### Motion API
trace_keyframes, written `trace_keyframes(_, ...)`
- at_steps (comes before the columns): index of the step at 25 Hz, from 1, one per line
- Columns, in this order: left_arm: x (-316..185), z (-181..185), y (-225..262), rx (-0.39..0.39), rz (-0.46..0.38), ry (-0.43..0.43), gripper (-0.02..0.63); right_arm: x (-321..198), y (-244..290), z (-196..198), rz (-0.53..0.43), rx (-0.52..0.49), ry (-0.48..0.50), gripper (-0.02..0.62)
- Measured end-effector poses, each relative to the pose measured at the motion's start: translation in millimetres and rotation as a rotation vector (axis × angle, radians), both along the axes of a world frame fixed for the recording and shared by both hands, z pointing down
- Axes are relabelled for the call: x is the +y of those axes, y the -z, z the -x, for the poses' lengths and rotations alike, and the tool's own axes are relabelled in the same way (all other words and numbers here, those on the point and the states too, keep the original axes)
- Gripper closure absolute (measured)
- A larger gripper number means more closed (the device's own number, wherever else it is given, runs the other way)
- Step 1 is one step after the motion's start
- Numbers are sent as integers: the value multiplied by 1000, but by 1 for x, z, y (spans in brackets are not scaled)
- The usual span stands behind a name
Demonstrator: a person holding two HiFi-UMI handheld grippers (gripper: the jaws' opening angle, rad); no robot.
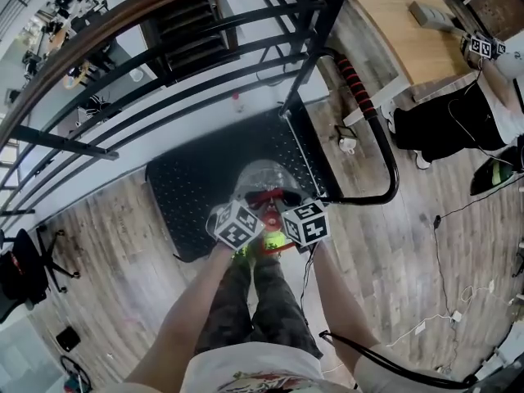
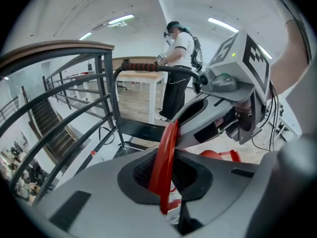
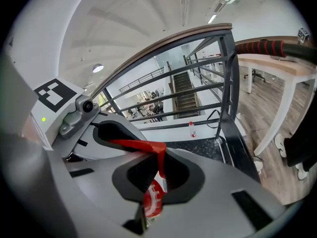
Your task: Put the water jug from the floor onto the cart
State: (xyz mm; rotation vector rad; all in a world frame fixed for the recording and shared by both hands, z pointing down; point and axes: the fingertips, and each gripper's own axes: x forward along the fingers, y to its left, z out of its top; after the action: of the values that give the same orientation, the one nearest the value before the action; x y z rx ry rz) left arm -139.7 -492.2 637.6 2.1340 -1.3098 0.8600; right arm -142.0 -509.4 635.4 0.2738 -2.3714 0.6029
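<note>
- The left gripper (image 2: pixel 166 175) has its jaws pinched nearly together on the thin red handle (image 2: pixel 165 152) of the water jug (image 1: pixel 264 178). The strap stands on edge between the pads.
- The right gripper (image 3: pixel 156 180) is clamped tight on the same red handle from the other side. The two grippers sit side by side, almost touching.
- The clear jug hangs under both grippers over the near edge of the cart (image 1: pixel 196 187), on its black studded deck side. I cannot tell whether its base rests there.
- The cart stands by a dark railing (image 1: pixel 164 97), its push bar (image 1: pixel 395 162) to the right.
- Another person (image 2: pixel 178 68) stands at a wooden table (image 1: pixel 401 23) beyond.
</note>
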Motion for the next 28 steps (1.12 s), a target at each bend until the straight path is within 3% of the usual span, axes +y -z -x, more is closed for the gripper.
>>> trace_keyframes(17,-37,46,-26,-10,-45,93,574,-36,-28,46,-10,-48,47,574)
trace_keyframes(28,-69,79,-38,31,-75,155,574,-70,-38,80,-8,-97,9,574)
